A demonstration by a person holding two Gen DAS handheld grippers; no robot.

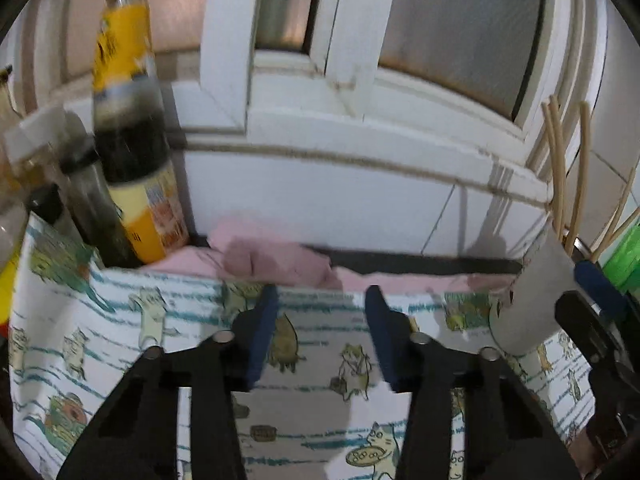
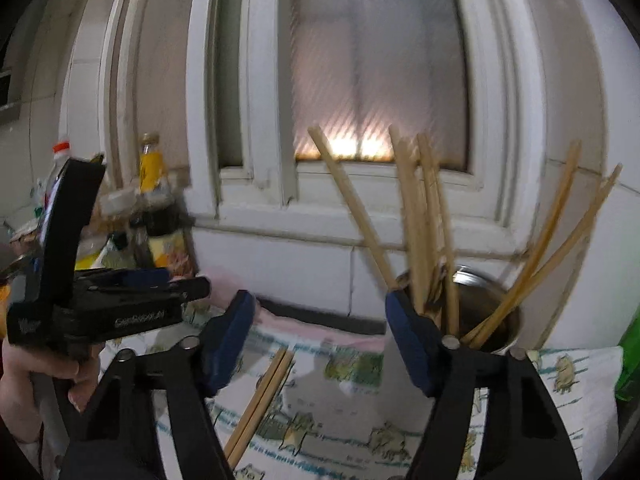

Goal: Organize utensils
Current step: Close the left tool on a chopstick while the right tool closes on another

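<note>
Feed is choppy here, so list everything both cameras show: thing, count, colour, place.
chopsticks on cloth: two, tan, lying together between right gripper's fingers
chopsticks in holder: several, tan, standing
holder: one, metal, far right on cloth
cloth: one, white, cat print
pink cloth: one, behind it
sauce bottle: one, yellow label, far left
left gripper: open, empty
right gripper: open, empty

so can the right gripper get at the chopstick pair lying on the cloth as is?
Probably yes. The right gripper has its jaws open and empty, and the chopstick pair lies flat on the cat-print cloth just below them, nothing covering it. The metal utensil holder stands off to the right.
</note>
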